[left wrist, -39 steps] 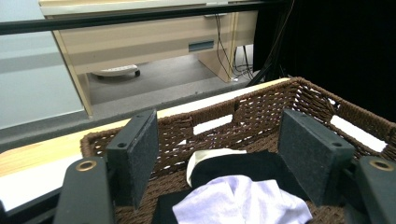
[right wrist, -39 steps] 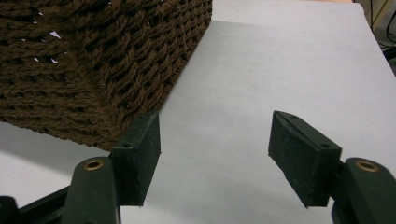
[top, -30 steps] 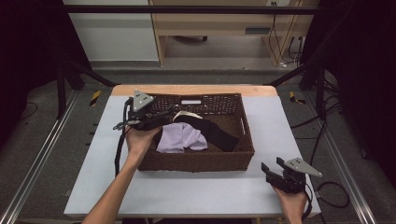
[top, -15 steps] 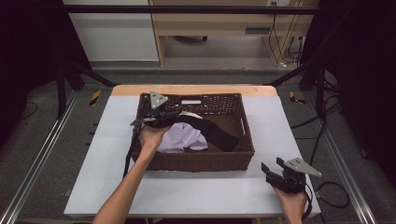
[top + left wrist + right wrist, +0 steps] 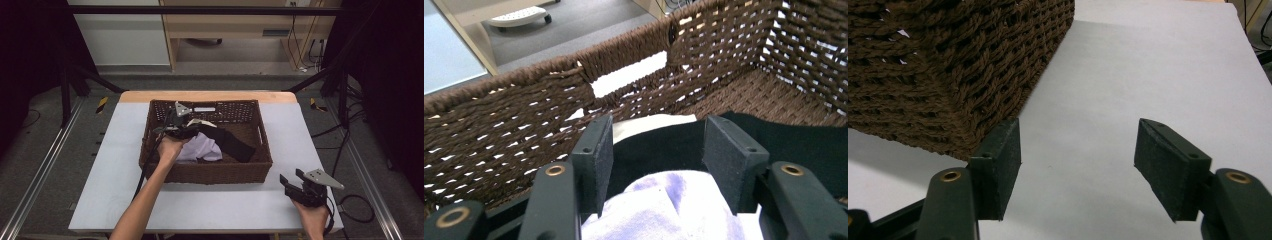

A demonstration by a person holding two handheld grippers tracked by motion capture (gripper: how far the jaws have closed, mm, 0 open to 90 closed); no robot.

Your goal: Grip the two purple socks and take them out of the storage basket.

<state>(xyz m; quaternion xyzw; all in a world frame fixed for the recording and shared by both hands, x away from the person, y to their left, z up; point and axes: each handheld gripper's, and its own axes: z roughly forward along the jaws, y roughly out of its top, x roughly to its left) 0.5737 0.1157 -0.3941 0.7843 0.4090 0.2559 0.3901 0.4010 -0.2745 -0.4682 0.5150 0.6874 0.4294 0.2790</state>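
A brown wicker basket (image 5: 205,175) stands mid-table and holds a black cloth (image 5: 232,142), a lavender cloth (image 5: 205,150) and a cream cloth (image 5: 201,122). My left gripper (image 5: 186,123) is inside the basket at its left side, open. In the left gripper view, the left gripper (image 5: 656,145) straddles the lavender cloth (image 5: 659,210) and the black cloth (image 5: 664,147) without closing on them. The cream cloth (image 5: 649,122) lies just beyond. My right gripper (image 5: 292,179) hovers open near the table's front right corner. The right gripper (image 5: 1078,155) holds nothing there, and the basket's corner (image 5: 958,65) lies to its left.
The basket's back wall (image 5: 499,130) with its handle slot (image 5: 629,80) rises close ahead of the left jaws. The white table (image 5: 225,205) has bare room in front of and beside the basket. A cable trails from the left gripper over the basket's left rim.
The left hand has carried its gripper rightward from the basket's left rim into the basket, over the cloths. The right gripper has stayed put.
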